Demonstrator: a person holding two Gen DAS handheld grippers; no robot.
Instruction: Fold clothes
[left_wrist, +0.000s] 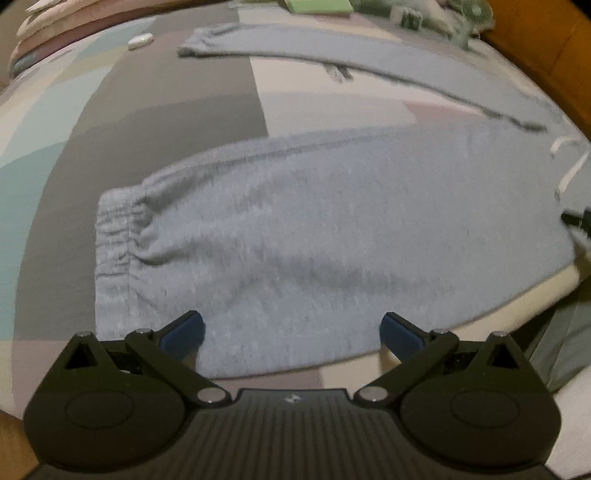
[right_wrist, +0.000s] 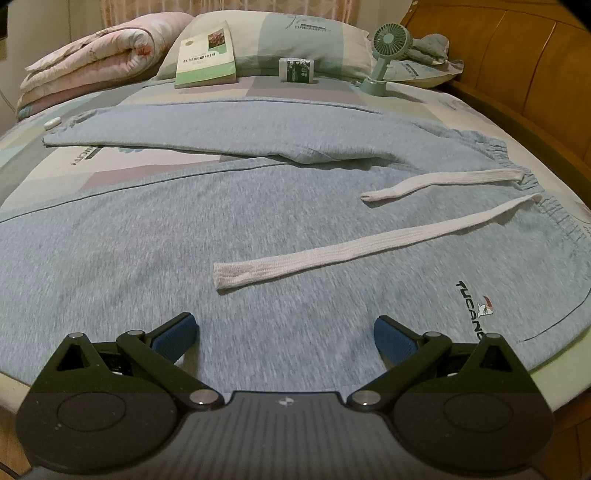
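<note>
Grey-blue sweatpants (left_wrist: 295, 236) lie spread flat on the bed, both legs running to the left. The near leg ends in a ribbed cuff (left_wrist: 116, 236); the far leg's cuff (left_wrist: 192, 46) lies further back. My left gripper (left_wrist: 291, 332) hovers open over the near leg close to its cuff, nothing between its blue pads. In the right wrist view the sweatpants (right_wrist: 184, 236) show their elastic waistband (right_wrist: 517, 162), two white drawstrings (right_wrist: 351, 251) and a TUCANO logo (right_wrist: 474, 306). My right gripper (right_wrist: 286, 338) stands open above the hip area, holding nothing.
At the head of the bed are a rolled pink quilt (right_wrist: 92, 55), a pillow (right_wrist: 295, 33), a green book (right_wrist: 207, 55), a small box (right_wrist: 297, 70) and a green desk fan (right_wrist: 384, 51). A wooden headboard (right_wrist: 517, 55) rises at right. A small white object (right_wrist: 52, 122) lies near the far cuff.
</note>
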